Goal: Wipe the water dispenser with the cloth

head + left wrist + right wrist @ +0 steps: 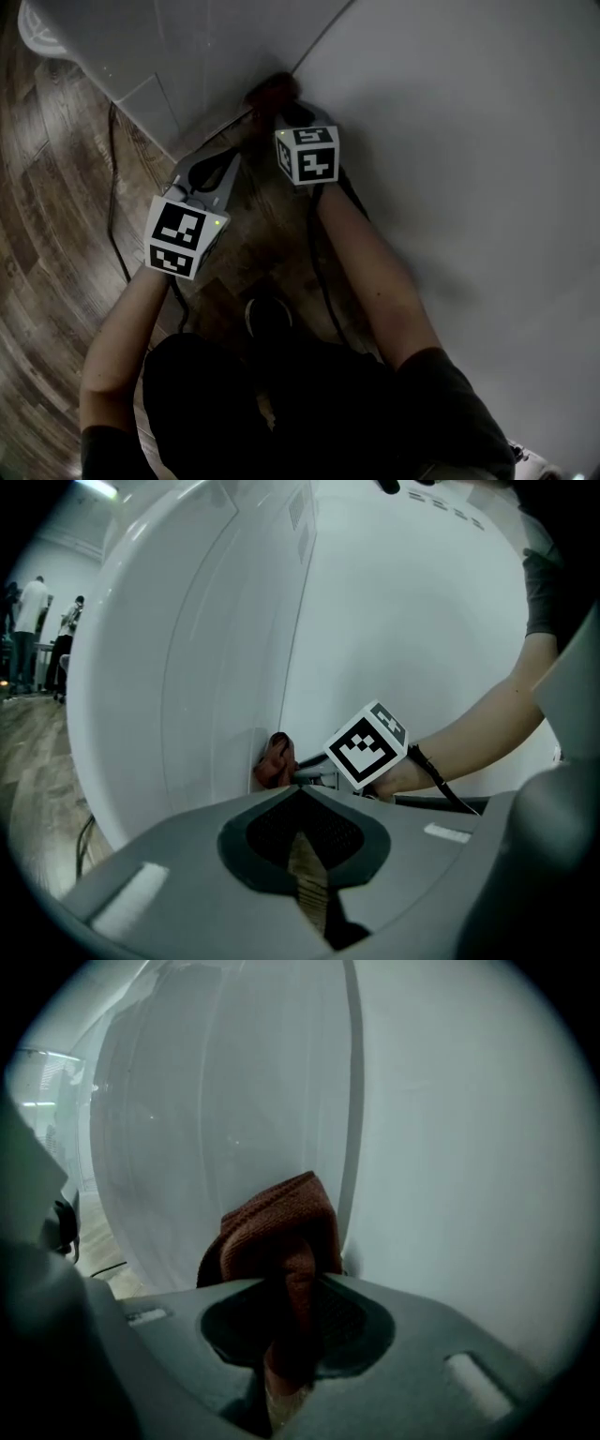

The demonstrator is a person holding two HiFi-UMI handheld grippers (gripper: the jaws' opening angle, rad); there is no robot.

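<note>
The water dispenser (206, 47) is a tall white body with a vertical corner seam, standing on the wood floor. A reddish-brown cloth (272, 91) is bunched against that seam low down. My right gripper (283, 105) is shut on the cloth and holds it to the white surface. In the right gripper view the cloth (277, 1232) rises out of the right gripper (286, 1288) against the dispenser (187, 1129). My left gripper (231, 165) hovers just left of it, shut and empty. The left gripper (300, 791) points at the cloth (273, 759) and the dispenser (206, 649).
Dark wood flooring (56, 234) lies to the left, with black cables (114, 206) trailing over it beside the dispenser's base. A person's shoe (267, 314) is under the arms. A broad white face (450, 141) fills the right. People stand far off (37, 602).
</note>
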